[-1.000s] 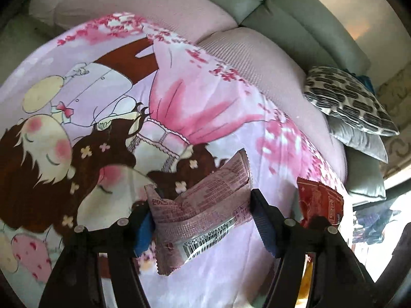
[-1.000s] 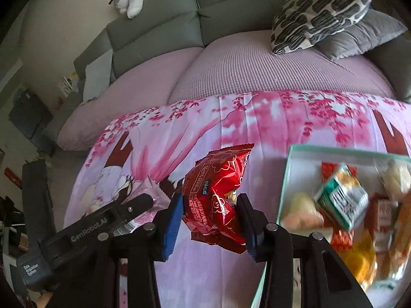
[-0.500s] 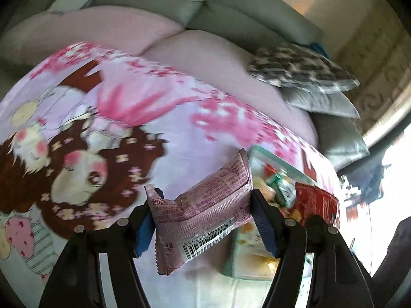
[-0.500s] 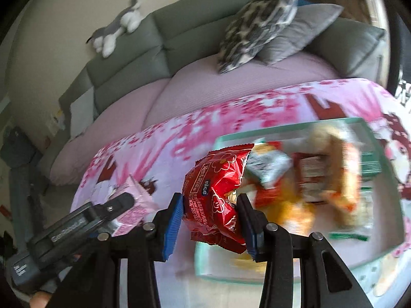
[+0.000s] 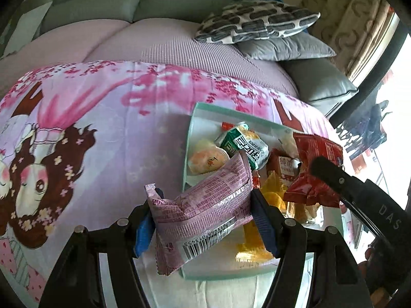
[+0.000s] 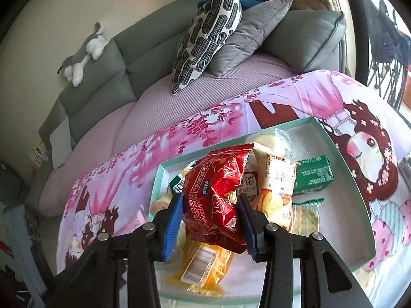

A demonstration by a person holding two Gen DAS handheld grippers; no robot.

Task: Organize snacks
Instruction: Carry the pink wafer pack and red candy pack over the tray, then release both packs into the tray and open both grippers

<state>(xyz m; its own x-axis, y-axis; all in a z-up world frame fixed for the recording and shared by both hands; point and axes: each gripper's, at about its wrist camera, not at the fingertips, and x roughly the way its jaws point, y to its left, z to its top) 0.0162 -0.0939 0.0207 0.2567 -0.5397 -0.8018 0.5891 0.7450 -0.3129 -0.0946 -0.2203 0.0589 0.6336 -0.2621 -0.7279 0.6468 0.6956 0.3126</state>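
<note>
The pink snack packet [image 5: 205,205] sits crosswise between the blue pads of the left claw [image 5: 203,215], which is clenched on it, barcode end hanging toward the lower part of the left wrist frame. It hangs over the near left corner of the tray [image 5: 188,138], a shallow white box with a mint-green rim that lies on the cartoon-printed pink sheet [image 5: 90,128].

The red snack bag [image 6: 215,197] is pinched at its middle by the right claw [image 6: 212,220], clamped on it too, with the crinkled top rising toward the centre of the right wrist frame. It hangs above the left half of the tray [image 6: 341,151]. In the left wrist view the same red bag [image 5: 313,164] shows at the right, over the tray's far side, with the black arm of the other tool across it.

Inside the tray lie several snacks in a loose heap: a green and white packet [image 5: 244,148], a round pale bun in clear wrap [image 5: 205,157], an orange-yellow clear packet [image 6: 200,259] with a barcode label directly under the red bag, a cream and orange packet [image 6: 276,187] beside it, a green box [image 6: 312,174] further right, and a pale cracker pack with a green zigzag edge [image 6: 305,218]. The right end of the tray floor is bare white.

Behind the sheet runs a grey sofa [image 6: 123,71] with a patterned black and white cushion [image 6: 208,36], a grey cushion [image 6: 251,30] and a plush toy [image 6: 82,56] on its backrest at upper left.
</note>
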